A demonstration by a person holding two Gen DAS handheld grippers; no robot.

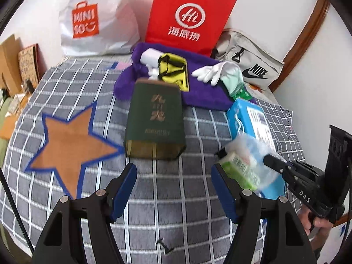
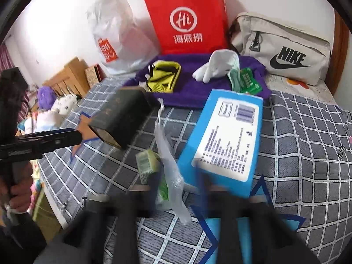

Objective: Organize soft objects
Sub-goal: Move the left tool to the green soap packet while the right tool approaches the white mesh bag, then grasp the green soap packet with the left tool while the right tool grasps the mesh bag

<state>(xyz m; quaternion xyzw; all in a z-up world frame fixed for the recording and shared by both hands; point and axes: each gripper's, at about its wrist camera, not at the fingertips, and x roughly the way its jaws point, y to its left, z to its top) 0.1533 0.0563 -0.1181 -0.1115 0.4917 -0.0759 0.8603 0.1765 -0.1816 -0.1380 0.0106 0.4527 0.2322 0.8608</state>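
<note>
A dark green bag (image 1: 155,118) lies on the checked bedspread; it also shows in the right wrist view (image 2: 123,118). My left gripper (image 1: 173,189) is open and empty, just short of it. A clear plastic bag with green tissue packs (image 1: 242,167) lies at the right, beside a blue pack (image 1: 248,118). My right gripper (image 2: 176,191) is motion-blurred around this plastic bag (image 2: 169,167), next to the blue pack (image 2: 224,140). A purple towel (image 1: 204,94) carries a yellow pouch (image 1: 173,72) and white gloves (image 1: 217,71).
A red paper bag (image 1: 189,15), a white Miniso bag (image 1: 92,19) and a grey Nike bag (image 1: 248,63) stand at the wall behind. An orange star (image 1: 68,145) is on the bedspread. The bed edge is at the left (image 2: 50,189).
</note>
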